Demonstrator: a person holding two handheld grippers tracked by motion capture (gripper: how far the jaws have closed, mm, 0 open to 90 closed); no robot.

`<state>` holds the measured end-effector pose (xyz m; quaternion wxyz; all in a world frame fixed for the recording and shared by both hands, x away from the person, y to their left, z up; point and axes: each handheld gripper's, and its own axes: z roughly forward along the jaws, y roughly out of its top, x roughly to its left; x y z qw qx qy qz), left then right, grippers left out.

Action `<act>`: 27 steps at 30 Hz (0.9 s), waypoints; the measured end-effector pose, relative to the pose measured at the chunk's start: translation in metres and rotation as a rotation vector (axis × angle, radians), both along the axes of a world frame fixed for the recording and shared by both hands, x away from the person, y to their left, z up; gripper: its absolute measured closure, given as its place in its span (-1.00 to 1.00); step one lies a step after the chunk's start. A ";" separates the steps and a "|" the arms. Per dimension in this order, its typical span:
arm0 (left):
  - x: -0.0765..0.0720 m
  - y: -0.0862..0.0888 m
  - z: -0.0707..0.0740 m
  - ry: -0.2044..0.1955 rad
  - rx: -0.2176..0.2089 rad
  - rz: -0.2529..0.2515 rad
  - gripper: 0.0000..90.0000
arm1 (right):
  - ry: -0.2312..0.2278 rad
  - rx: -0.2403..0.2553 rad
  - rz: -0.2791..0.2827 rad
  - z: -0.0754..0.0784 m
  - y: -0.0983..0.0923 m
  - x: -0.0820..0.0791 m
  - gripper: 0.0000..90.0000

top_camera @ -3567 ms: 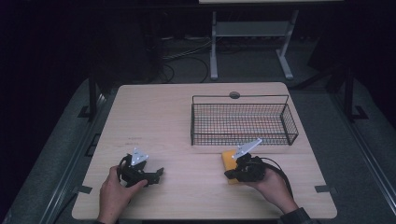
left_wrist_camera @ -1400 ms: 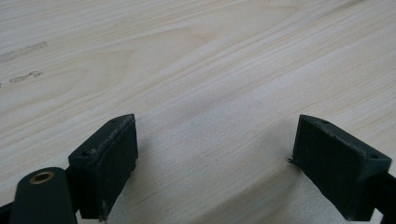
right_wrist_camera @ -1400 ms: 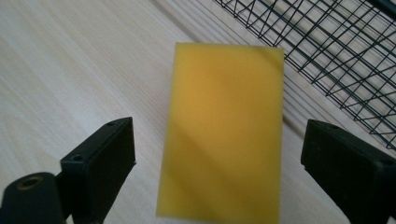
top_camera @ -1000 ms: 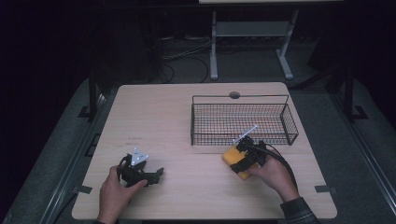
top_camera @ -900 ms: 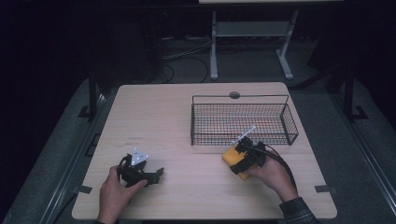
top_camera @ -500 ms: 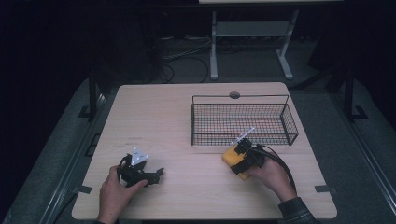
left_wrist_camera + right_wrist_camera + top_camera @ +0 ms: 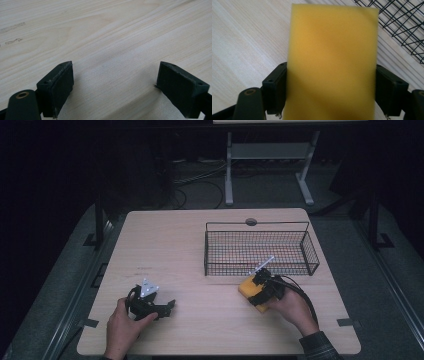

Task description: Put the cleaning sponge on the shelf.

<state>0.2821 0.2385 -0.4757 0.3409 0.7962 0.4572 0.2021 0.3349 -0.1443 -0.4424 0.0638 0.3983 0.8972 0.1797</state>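
Observation:
A yellow sponge [image 7: 247, 287] lies flat on the wooden table [image 7: 165, 245], just in front of the black wire basket [image 7: 257, 223]. My right gripper [image 7: 260, 286] is over the sponge. In the right gripper view the sponge [image 7: 332, 55] fills the gap, and both black pads [image 7: 275, 87] touch its sides. Those jaws have just been closing, with the sponge between them. My left gripper [image 7: 167, 306] rests on the table at the front left. Its jaws [image 7: 115, 87] stand wide apart over bare wood with nothing between them.
The basket stands at the back right of the table, and its wire wall [image 7: 404, 22] is close behind the sponge. A round hole [image 7: 251, 221] sits at the table's far edge. Beyond the table are a dark floor, cables and a stand's legs [image 7: 265, 175].
Since the earliest frame my right hand has moved up to the sponge and set its jaws around it. Over the last second both hands have kept still.

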 end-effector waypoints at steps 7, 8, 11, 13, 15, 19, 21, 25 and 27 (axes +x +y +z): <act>0.000 0.000 0.000 0.000 0.000 -0.001 -0.71 | -0.001 0.017 0.007 0.006 -0.002 -0.002 -0.49; 0.000 0.000 0.000 0.000 0.000 -0.001 -0.71 | 0.003 0.021 0.005 0.007 -0.002 -0.003 -0.49; 0.000 0.000 0.000 0.000 0.000 -0.001 -0.71 | -0.002 0.031 0.015 0.011 -0.004 -0.004 -0.49; 0.000 0.000 0.000 0.000 0.000 -0.001 -0.71 | 0.001 0.044 0.024 0.015 -0.005 -0.005 -0.49; 0.000 0.000 0.000 0.000 0.000 -0.001 -0.70 | 0.000 0.049 0.027 0.017 -0.006 -0.006 -0.49; 0.000 0.000 0.000 0.000 0.000 -0.001 -0.70 | -0.002 0.059 0.037 0.024 -0.008 -0.008 -0.49; 0.000 0.000 0.000 0.000 0.000 -0.001 -0.70 | -0.002 0.065 0.037 0.027 -0.009 -0.009 -0.49; 0.000 0.000 0.000 -0.001 0.002 -0.002 -0.70 | -0.005 0.075 0.043 0.033 -0.012 -0.010 -0.49; 0.000 0.000 0.000 -0.001 0.002 -0.002 -0.70 | -0.007 0.080 0.042 0.036 -0.013 -0.011 -0.49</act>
